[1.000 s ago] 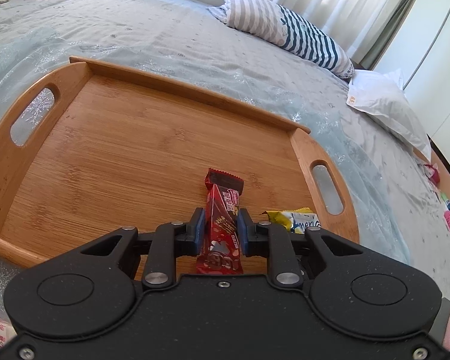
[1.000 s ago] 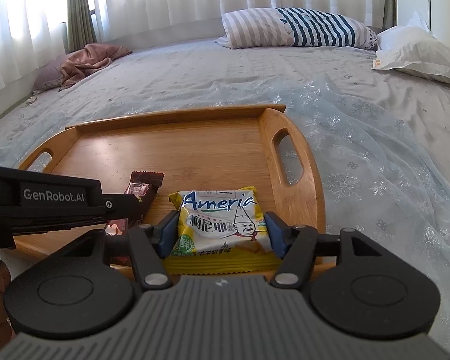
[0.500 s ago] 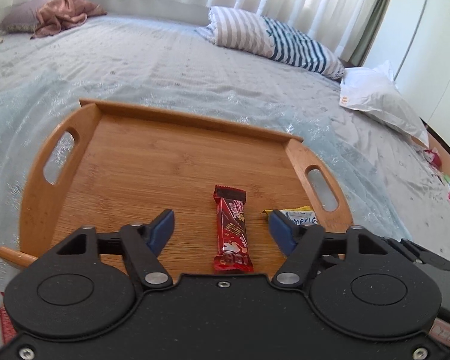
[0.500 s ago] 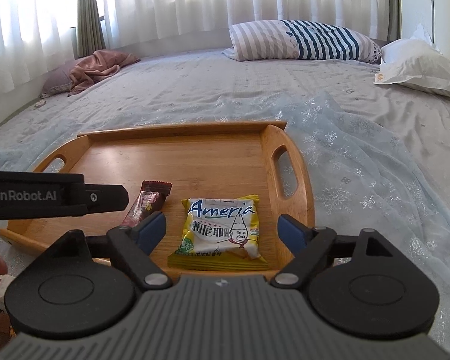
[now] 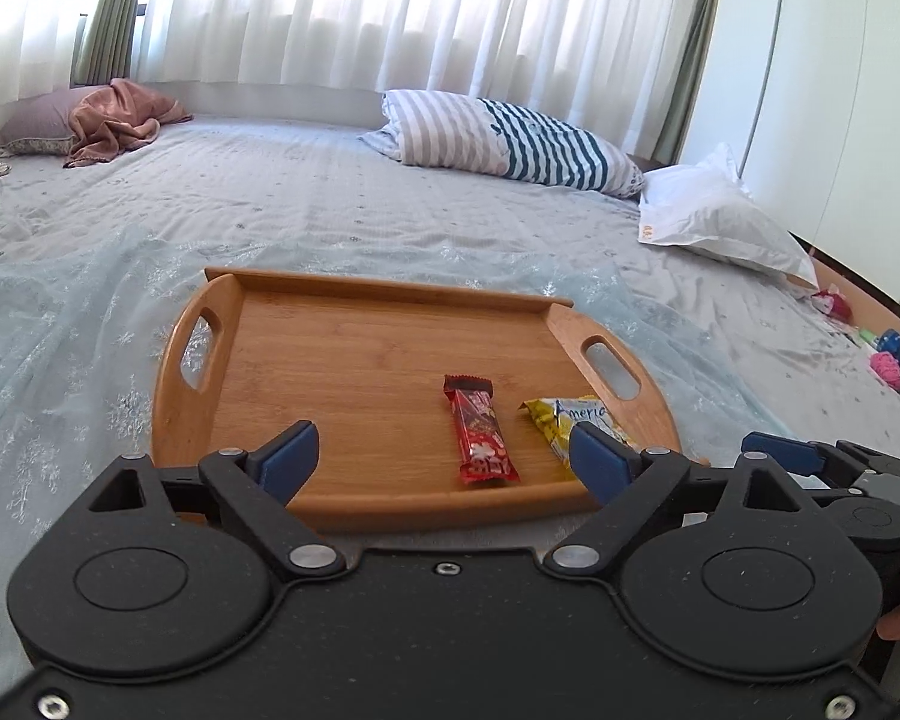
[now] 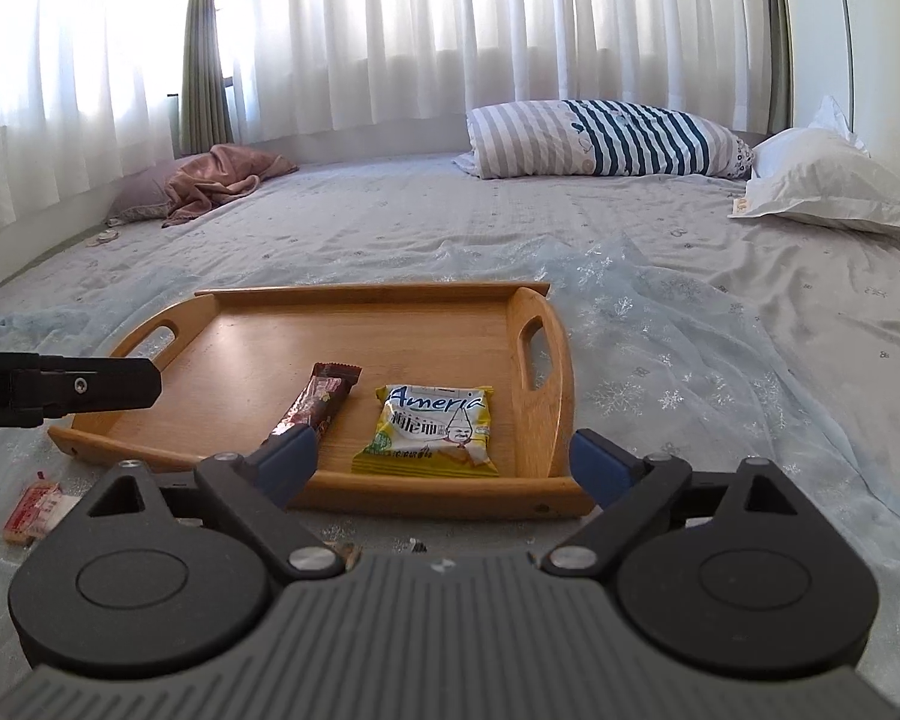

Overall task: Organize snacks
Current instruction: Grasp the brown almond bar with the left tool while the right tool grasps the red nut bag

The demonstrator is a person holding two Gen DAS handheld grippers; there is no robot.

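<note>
Bedroom, grey bedspread (image 6: 660, 252), curtained window behind. Wooden tray (image 6: 546, 498) on bed, holding 2 snacks at near right: red bar (image 5: 480, 429), yellow packet (image 6: 429, 429) just beside it, apart. Left gripper (image 5: 444, 459) and right gripper (image 6: 444, 459) both back at tray's near edge, jaws opening, nothing between. Small red wrapper (image 6: 30, 510) off tray, left. Striped pillow (image 6: 606, 138), white pillow (image 6: 822, 186), pink cloth (image 6: 210, 180) far back.
</note>
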